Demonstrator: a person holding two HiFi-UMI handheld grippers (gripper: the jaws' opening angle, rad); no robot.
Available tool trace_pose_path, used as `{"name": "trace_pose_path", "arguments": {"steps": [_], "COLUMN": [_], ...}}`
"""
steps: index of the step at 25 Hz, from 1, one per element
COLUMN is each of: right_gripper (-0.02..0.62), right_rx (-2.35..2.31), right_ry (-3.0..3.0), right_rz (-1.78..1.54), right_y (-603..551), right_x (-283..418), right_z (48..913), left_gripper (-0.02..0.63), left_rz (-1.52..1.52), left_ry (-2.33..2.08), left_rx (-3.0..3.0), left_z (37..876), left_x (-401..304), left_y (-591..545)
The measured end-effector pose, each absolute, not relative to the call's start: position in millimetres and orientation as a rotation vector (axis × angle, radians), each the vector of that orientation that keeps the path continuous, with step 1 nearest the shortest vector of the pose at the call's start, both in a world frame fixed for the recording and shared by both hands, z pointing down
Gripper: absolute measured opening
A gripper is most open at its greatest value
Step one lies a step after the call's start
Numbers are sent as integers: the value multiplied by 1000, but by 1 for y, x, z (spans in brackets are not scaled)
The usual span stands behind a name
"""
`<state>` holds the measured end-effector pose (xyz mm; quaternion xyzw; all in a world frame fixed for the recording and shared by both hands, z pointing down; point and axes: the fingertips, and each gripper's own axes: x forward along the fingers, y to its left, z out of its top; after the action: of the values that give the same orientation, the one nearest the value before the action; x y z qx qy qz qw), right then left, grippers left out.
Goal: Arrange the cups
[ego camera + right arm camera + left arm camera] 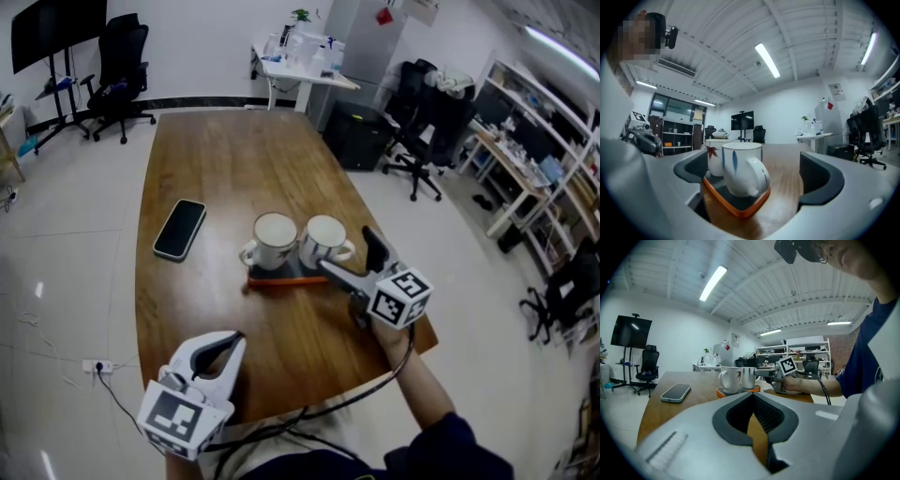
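right gripper (754,173): released, jaws spread wide, pads touching nothing; held level at the tray's right end
between its jaws: the handle side of the blue-leaf cup (739,168) and a corner of the tray (740,210); there is a gap on both sides
left gripper (232,339): clenched on nothing, jaws together; sits low at the table's near edge, well apart from the cups
blue-leaf cup: upright on the tray, right-hand one in the head view, handle pointing at the right gripper
red-leaf cup (273,240): upright on the same tray, just left of the blue-leaf cup, sides about touching, handle turned left and toward the near edge
tray: flat, dark top with orange rim, on the wooden table (234,150) around mid-width, nearer the person
in the way: the red-leaf cup stands right behind the blue-leaf cup as seen from the right gripper; the tray rim lies under the jaw line
phone (179,229): black, lying flat, left of the tray, apart from it
cable (281,424): black, hangs off the table's near edge between the two grippers
around the table: office chair (122,70) and black screen (56,33) far left, white desk (300,66) at the far end, more chairs and shelves (539,150) on the right
person: sleeve (441,450) and forearm behind the right gripper
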<state>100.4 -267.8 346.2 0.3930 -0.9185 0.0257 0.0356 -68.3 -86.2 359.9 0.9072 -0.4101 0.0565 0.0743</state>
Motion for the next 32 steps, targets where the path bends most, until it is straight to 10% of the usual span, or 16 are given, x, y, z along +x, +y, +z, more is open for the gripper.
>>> {"name": "trace_pose_path", "arguments": {"steps": [6,13,32], "right_gripper": [527,3,3], "right_rx": [1146,1158,369], "right_ry": [-2751,-2752,-2938], "right_rz": [185,192,108], "right_y": [-227,-182,-112], "right_x": [126,140,13], "right_z": [365,363,355], "left_gripper": [3,3,3], "left_rz": [179,182,180], "left_ry": [-1234,-1234,-1235], "left_rx": [2717,2724,2749], "left_z": [359,358,355], "left_x": [-69,-71,-73], "left_y": [-86,-86,-83]}}
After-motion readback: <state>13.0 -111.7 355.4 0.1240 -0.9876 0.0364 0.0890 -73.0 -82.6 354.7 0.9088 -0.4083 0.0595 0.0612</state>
